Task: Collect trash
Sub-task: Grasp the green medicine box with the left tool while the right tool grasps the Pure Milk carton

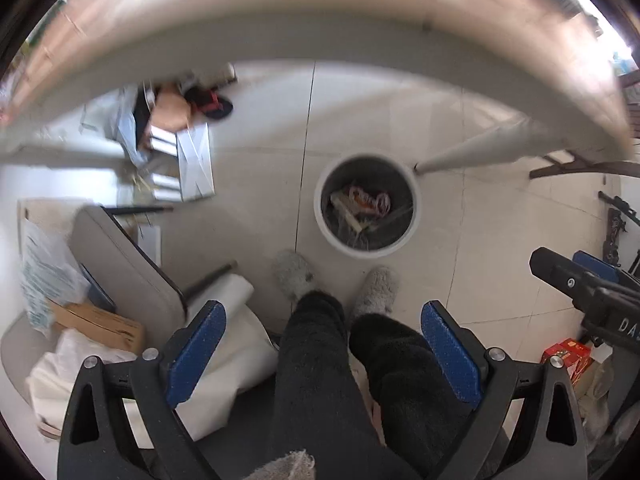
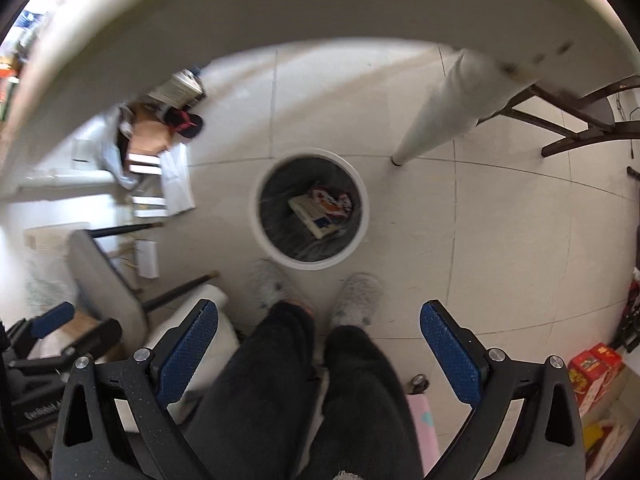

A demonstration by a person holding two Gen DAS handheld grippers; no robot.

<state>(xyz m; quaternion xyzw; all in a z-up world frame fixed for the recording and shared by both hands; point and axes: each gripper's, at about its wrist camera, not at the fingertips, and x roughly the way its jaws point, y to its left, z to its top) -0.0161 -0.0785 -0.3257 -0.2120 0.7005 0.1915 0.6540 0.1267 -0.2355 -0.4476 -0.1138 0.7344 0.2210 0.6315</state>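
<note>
A white round trash bin (image 1: 416,204) with a dark liner stands on the tiled floor under the table edge; it also shows in the right wrist view (image 2: 256,216). Inside lie a red snack wrapper (image 1: 366,200) and a flat box (image 2: 314,216). My left gripper (image 1: 324,324) is open and empty, held high above the person's legs, short of the bin. My right gripper (image 2: 320,320) is open and empty at the same height. The right gripper also shows at the right edge of the left wrist view (image 1: 592,284), and the left gripper at the left edge of the right wrist view (image 2: 60,332).
The white table edge (image 1: 320,36) arcs across the top, with a table leg (image 2: 444,108) right of the bin. A grey chair (image 1: 124,268) stands left. Boxes, papers and shoes (image 1: 176,136) clutter the floor at left. Red cartons (image 2: 592,372) sit at right.
</note>
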